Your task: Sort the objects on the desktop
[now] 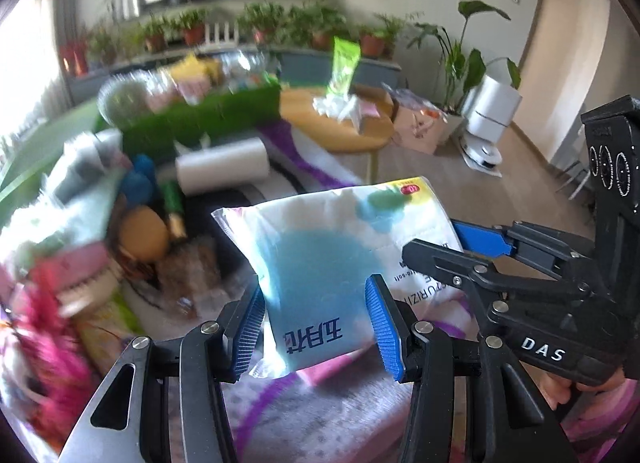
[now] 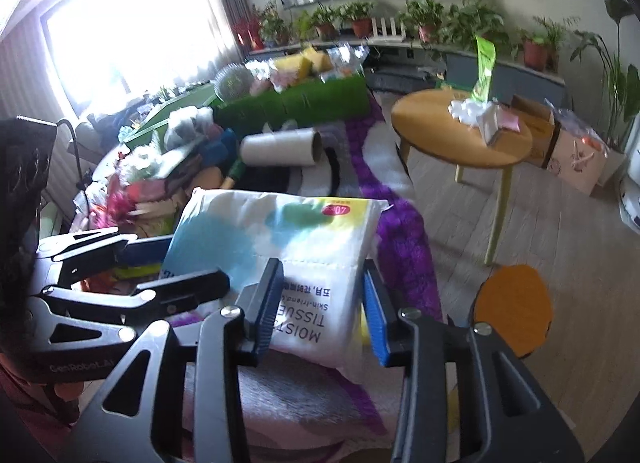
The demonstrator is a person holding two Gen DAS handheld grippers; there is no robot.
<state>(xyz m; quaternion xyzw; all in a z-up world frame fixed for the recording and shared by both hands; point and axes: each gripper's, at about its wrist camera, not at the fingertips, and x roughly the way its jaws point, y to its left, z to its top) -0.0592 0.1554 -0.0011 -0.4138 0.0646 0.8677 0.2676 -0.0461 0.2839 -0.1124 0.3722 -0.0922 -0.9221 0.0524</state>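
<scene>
A white tissue pack [image 1: 320, 263] with blue and green blotches is held up above a purple patterned cloth. My left gripper [image 1: 316, 323] is shut on its near left end. My right gripper [image 2: 322, 307] is shut on its other end, over the "MOIST TISSUE" print [image 2: 304, 247]. In the left wrist view the right gripper [image 1: 460, 255] comes in from the right. In the right wrist view the left gripper [image 2: 160, 267] comes in from the left.
A pile of mixed items [image 1: 100, 223] lies left: a paper roll [image 1: 222, 169], a green box [image 1: 200, 119], blue and orange objects. A round wooden table [image 2: 460, 131] with small items stands right, over wooden floor. Potted plants line the back.
</scene>
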